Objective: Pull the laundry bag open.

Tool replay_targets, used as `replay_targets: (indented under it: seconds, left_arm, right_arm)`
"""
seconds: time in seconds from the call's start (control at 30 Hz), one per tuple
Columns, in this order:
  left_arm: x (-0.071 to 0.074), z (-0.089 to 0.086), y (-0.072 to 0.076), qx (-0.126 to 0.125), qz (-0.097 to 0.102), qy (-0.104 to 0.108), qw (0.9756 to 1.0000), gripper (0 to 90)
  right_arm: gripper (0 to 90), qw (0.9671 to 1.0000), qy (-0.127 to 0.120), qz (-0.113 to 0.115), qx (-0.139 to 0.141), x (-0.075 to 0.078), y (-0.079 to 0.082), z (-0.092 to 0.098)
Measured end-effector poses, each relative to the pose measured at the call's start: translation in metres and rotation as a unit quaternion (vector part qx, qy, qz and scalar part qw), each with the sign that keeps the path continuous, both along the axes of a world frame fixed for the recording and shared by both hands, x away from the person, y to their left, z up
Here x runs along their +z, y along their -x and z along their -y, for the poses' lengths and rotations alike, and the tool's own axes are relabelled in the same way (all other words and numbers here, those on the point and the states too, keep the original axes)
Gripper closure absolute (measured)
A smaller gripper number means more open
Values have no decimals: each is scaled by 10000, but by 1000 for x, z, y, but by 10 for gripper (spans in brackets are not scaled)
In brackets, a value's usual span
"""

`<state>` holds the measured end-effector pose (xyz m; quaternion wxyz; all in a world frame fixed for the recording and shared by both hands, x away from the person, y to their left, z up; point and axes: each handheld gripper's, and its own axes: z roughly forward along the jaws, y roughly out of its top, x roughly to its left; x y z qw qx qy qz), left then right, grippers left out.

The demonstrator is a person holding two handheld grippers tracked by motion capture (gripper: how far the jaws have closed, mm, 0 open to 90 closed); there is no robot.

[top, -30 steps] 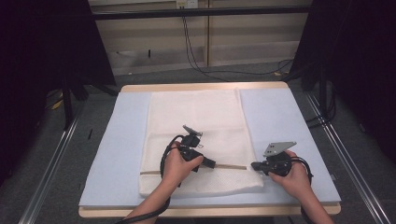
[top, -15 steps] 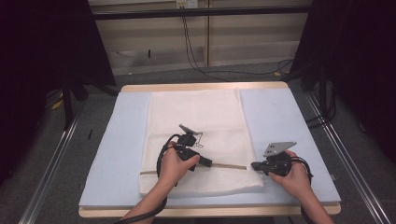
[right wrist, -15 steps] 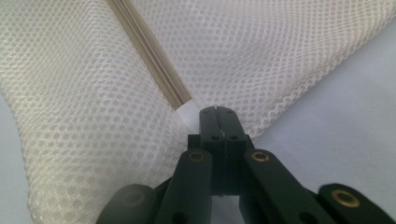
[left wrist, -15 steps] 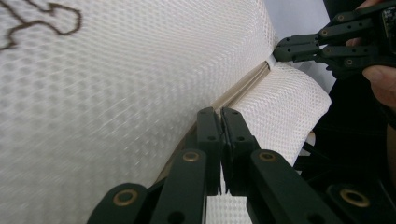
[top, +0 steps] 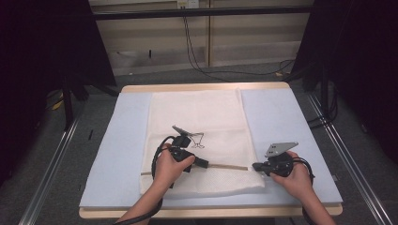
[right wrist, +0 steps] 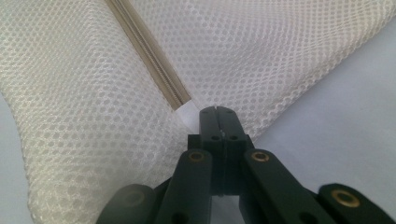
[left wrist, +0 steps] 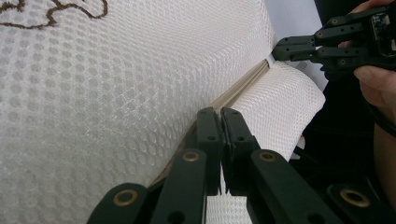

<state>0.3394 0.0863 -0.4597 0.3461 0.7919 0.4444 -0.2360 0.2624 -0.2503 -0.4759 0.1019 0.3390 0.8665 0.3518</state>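
High view. The white mesh bag [top: 197, 136] lies flat on the pale blue mat [top: 281, 122], filling the middle of the frame; the mat covers the wooden table [top: 206, 87]. A tan zipper [top: 225, 166] runs level across the bag's lower part. My left gripper [top: 202, 163] sits at lower centre, tip over the zipper line, its black cable looped by my left hand [top: 168, 166]. My right gripper [top: 256, 166] sits at lower right, tip at the bag's right edge where the zipper ends; my right hand [top: 293, 176] wraps it, grey plate on top. A small brown stitched emblem [top: 197, 139] shows on the mesh just above the left gripper.

Left gripper view. My jaws rise from bottom centre, pressed together with only a thin seam between the pads [left wrist: 219, 126]. They sit right on the zipper [left wrist: 238, 86], which runs up to the upper right. Whether they pinch the slider or the tape, I cannot tell. The other gripper meets the zipper's end at upper right.

Right gripper view. Jaws closed tight at centre [right wrist: 218, 112], on the white tab [right wrist: 187, 111] at the zipper's end [right wrist: 149, 56]. Mesh spreads across the upper frame; blue mat at right.
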Motion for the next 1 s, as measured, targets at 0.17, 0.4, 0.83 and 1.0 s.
replay_targets:
  seconds: [0.17, 0.4, 0.83, 1.0]
  left_arm:
    - [-1, -3, 1, 29, -2, -64, 10000, 875]
    - [3, -23, -1, 165, -15, -96, 9998, 875]
    - [6, -67, 3, 428, 11, -148, 9990, 874]
    - [3, -76, 7, 493, -8, -166, 9986, 874]
  right_arm:
    - [900, 10000, 1, 2, 6, 0, 0, 0]
    - [900, 10000, 5, 20, -11, 0, 0, 0]
    - [900, 10000, -29, -41, 28, 0, -2, 1]
    - [900, 10000, -38, -32, 13, 0, -2, 1]
